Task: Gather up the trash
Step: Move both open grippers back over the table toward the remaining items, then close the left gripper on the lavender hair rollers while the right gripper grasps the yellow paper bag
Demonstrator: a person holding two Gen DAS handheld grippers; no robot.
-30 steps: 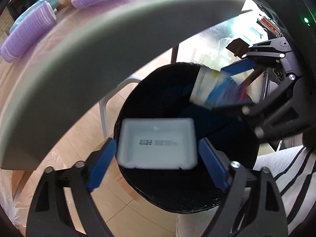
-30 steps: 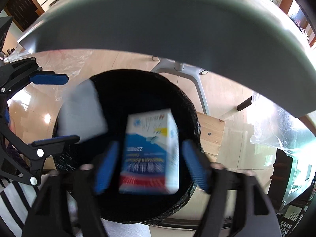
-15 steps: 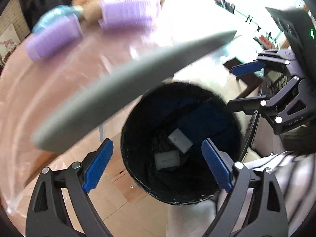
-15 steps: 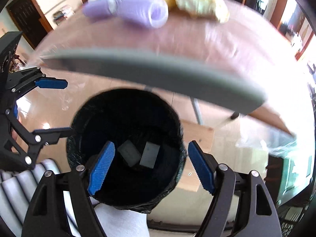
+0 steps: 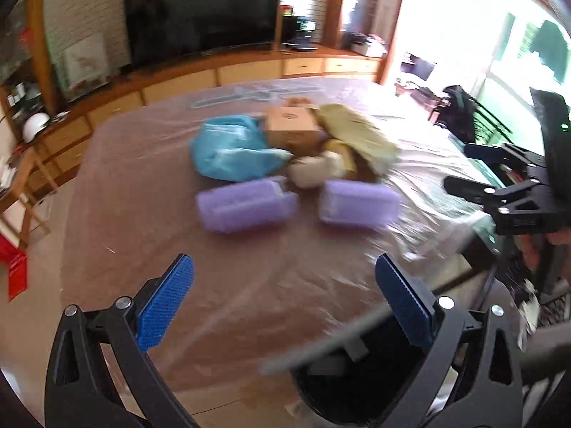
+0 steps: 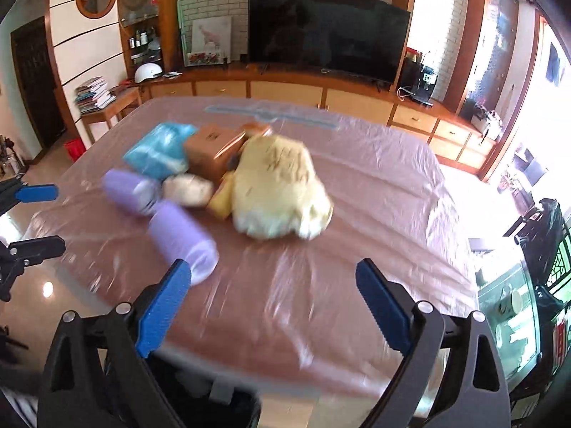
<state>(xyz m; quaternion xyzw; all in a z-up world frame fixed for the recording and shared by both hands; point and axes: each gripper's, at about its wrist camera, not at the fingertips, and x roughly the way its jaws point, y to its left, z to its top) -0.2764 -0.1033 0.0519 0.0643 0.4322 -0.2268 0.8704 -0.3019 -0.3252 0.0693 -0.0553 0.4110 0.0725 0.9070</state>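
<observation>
Where plastic sheet (image 6: 357, 196) covers table, television (image 6: 328, 32) behind.

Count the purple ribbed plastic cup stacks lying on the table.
2. One purple ribbed plastic cup stack lies left, before the blue plastic bag; the other lies right, near the yellow bag. More may be hidden.

The table (image 6: 374, 192), covered in clear plastic, holds two purple tubs (image 5: 246, 204), a blue bag (image 5: 228, 149), a brown box (image 5: 291, 130) and a yellow bag (image 6: 278, 185).
</observation>
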